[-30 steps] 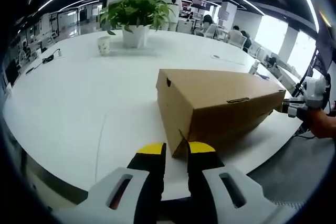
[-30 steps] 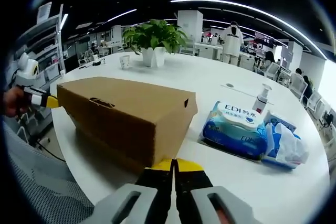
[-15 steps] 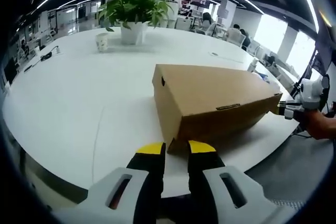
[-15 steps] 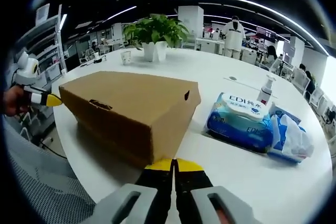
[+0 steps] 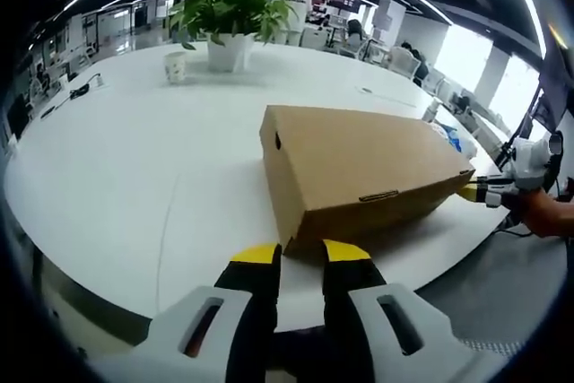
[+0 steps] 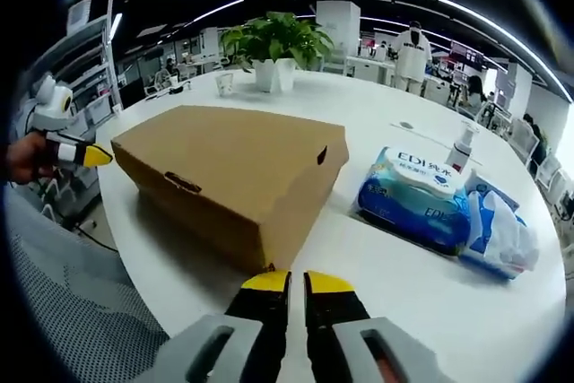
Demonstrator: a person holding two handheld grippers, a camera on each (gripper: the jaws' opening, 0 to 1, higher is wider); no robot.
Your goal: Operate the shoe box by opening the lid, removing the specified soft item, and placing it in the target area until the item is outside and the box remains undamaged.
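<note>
A brown cardboard shoe box (image 5: 359, 163) lies on the white round table (image 5: 134, 177) with its lid down. In the left gripper view, my left gripper (image 5: 301, 256) hovers just short of the box's near corner, its yellow-tipped jaws parted and empty. At the box's far end my right gripper (image 5: 473, 192) comes in from the right, held by a hand. In the right gripper view the same box (image 6: 233, 168) stretches away to the left. My right gripper (image 6: 297, 284) stands just before its near corner with a narrow gap between the tips, holding nothing. My left gripper (image 6: 90, 155) shows at the far left corner.
A blue pack of wet wipes (image 6: 417, 204) and a crumpled blue-white tissue pack (image 6: 498, 235) lie right of the box, with a small pump bottle (image 6: 463, 143) behind them. A potted plant (image 6: 273, 42) and a paper cup (image 6: 224, 84) stand at the far side. The table edge runs close below both grippers.
My right gripper's tips, touching before, now stand a little apart. Both views have shifted slightly against the box. The lid stays down, and the left jaws keep the same gap.
</note>
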